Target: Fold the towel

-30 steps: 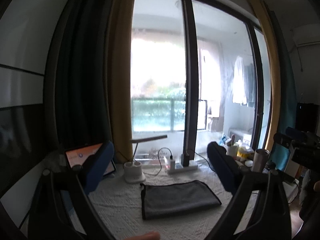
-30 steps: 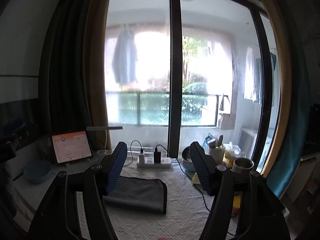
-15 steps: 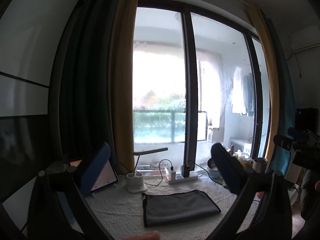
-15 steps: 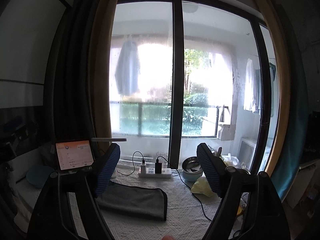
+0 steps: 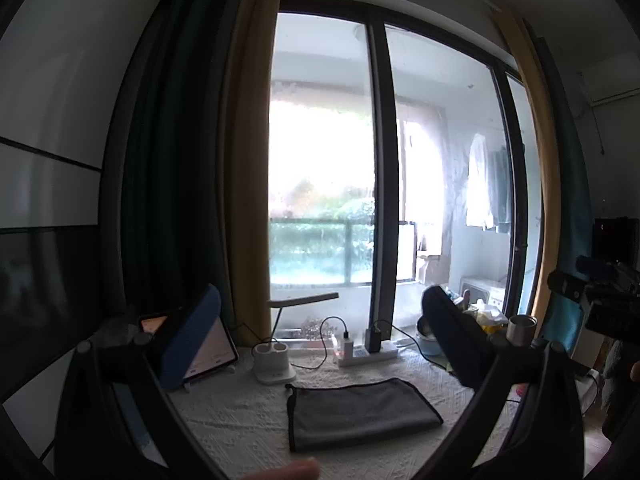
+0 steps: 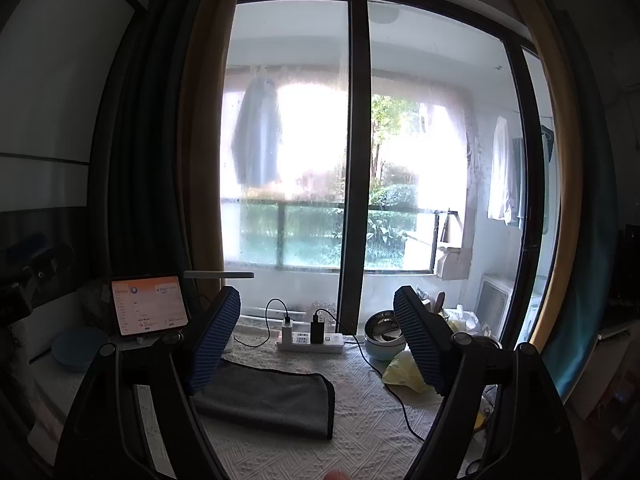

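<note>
The gray towel [image 5: 360, 412] lies flat & folded on the desk [image 5: 240, 416], on a white bumpy cloth. Both tongs are up in the air, not touching it. Left tongs [image 5: 320, 344] are spread wide w/ nothing in them. Right tongs [image 6: 316, 344] are spread wide too, nothing in them. In the right view the towel [image 6: 268, 400] sits low, partly behind the left blue pad [image 6: 214, 340]. Behind the towel is a white power strip [image 6: 310, 342] w/ plugs in it. A tablet [image 6: 149, 310] w/ a lit screen stands at the left. A metal bowl [image 6: 384, 330] & a yellow bag [image 6: 402, 372] are at the right. A big window [image 6: 360, 140] is at the back.
</note>
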`<state>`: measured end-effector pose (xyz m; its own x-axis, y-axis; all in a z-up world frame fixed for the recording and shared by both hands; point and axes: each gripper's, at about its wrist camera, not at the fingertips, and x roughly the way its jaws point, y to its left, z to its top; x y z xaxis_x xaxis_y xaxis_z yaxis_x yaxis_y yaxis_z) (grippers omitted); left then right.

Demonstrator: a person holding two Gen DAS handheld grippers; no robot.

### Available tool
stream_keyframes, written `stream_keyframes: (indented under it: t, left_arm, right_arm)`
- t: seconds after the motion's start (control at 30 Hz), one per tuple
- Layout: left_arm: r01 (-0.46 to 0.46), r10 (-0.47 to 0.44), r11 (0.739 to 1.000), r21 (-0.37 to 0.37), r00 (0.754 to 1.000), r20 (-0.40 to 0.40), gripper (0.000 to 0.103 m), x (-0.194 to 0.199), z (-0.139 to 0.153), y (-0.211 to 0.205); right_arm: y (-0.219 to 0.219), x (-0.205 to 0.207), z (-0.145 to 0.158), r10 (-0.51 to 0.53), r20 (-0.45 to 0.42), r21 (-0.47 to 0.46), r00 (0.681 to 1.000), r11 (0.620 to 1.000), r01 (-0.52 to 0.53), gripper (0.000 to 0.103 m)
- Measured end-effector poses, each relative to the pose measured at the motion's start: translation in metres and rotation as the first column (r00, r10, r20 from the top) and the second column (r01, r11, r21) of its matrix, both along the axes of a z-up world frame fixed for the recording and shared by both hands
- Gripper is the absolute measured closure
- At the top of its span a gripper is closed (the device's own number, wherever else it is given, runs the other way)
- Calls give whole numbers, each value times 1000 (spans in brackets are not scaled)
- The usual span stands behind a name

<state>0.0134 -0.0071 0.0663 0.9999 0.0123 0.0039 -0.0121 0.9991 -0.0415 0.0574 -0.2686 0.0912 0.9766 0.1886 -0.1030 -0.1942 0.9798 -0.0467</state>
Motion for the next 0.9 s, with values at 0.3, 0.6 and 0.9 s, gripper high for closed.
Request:
stream_keyframes:
  t: [0.3, 0.6, 0.9]
  left_arm:
    - [-1, 1, 1000, 0, 1000, 1, 1, 1, 0, 0]
    - [0, 0, 1000, -1, 1000, -1, 1, 1, 1, 0]
    - [2, -2, 1000, -3, 1000, -5, 1, 1, -4, -1]
  right_arm:
    - [0, 1, 0, 0, -2, 1, 1000, 1000, 0, 21]
    - [0, 1, -2, 0, -4, 0, 1000, 1000, 0, 21]
    - [0, 2, -2, 0, -6, 0, 1000, 1000, 0, 21]
